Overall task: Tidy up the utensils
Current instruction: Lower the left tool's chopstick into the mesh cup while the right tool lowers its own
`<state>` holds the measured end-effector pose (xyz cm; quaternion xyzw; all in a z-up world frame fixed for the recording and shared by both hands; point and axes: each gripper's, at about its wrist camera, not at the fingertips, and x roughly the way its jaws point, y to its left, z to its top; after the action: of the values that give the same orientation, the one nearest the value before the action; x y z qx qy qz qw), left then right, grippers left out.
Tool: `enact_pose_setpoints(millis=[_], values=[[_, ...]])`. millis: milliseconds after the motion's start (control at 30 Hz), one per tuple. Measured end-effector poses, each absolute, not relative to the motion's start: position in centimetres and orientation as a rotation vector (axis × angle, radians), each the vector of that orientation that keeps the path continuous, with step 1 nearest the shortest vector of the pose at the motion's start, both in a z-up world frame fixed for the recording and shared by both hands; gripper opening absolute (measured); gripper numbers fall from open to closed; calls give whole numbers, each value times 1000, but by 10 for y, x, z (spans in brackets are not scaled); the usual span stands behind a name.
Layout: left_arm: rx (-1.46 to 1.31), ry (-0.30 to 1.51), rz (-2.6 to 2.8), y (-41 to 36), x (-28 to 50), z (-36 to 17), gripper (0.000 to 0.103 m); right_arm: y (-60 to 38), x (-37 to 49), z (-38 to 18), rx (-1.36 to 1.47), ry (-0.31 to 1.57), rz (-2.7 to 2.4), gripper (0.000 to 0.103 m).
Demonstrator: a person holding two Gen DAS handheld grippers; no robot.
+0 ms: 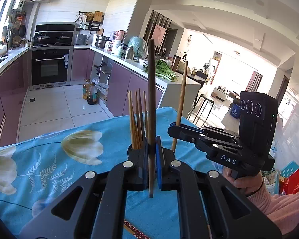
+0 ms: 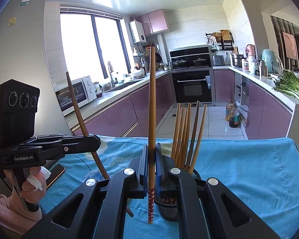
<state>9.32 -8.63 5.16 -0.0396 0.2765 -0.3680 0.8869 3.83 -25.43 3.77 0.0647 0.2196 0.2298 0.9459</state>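
Two chopsticks are up off the table, one in each of my tongs. My left gripper [image 1: 151, 155] is clamped on a dark chopstick [image 1: 151, 91], held nearly upright between the blue pads. My right gripper [image 2: 151, 167] is pinched on a lighter brown chopstick [image 2: 151, 103] with a red patterned lower end, also upright. Just beyond both stands a black mesh holder [image 2: 169, 207] with a bunch of wooden chopsticks [image 2: 186, 135] fanned inside, on the blue floral tablecloth [image 1: 49, 159]. Behind lies a kitchen with pink cabinets [image 2: 113, 117].
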Motion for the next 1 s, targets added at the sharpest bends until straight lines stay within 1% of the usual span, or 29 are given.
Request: enact_pose_setpoints(millis=[1000], values=[[-66, 509, -785, -108, 107, 74, 7, -257, 45, 56, 112, 392, 462, 6]])
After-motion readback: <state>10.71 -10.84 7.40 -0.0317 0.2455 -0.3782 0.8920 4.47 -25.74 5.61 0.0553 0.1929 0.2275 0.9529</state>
